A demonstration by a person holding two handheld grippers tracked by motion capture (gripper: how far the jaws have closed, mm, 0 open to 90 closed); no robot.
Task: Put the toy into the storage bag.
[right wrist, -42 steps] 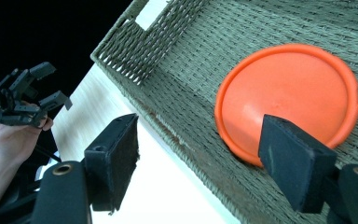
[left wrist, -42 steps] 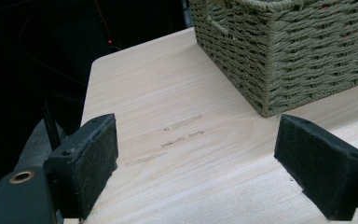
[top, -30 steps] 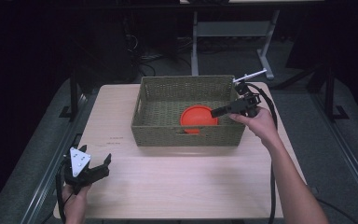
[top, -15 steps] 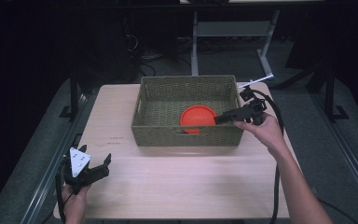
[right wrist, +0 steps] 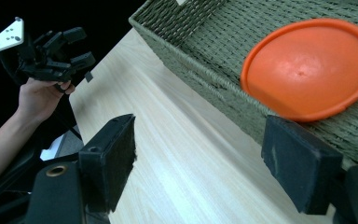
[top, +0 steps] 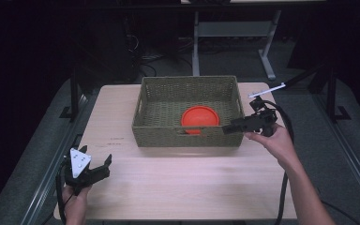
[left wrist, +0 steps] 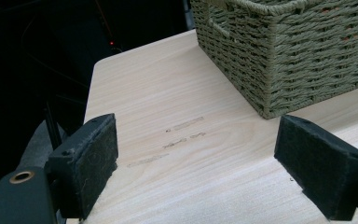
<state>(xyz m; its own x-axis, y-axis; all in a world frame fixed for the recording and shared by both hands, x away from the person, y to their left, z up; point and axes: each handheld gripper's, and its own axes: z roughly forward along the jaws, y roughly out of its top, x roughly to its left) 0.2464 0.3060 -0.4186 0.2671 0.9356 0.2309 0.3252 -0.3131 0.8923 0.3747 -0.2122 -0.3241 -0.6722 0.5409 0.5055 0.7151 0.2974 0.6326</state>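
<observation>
An olive woven basket (top: 143,117) stands at the middle of the pale wooden table (top: 178,178). An orange round dish (top: 200,118) lies inside it, toward the front right. My right gripper (top: 227,129) hovers open and holding nothing just outside the basket's front right corner, jaws pointing left. In the right gripper view the dish (right wrist: 307,65) sits beyond the basket rim (right wrist: 191,60), above the open right gripper (right wrist: 205,161). My left gripper (top: 104,168) is open and holding nothing near the table's front left corner. In the left gripper view the left gripper (left wrist: 205,168) faces bare wood before the basket (left wrist: 284,51).
A metal stand (top: 229,33) with splayed feet is on the dark floor behind the table. Faint marks (left wrist: 182,135) show on the wood left of the basket. The left hand and its gripper (right wrist: 51,46) appear far off in the right gripper view.
My right gripper has drawn back from above the basket's inside, near the dish, to just outside the front right corner. The left gripper has stayed still.
</observation>
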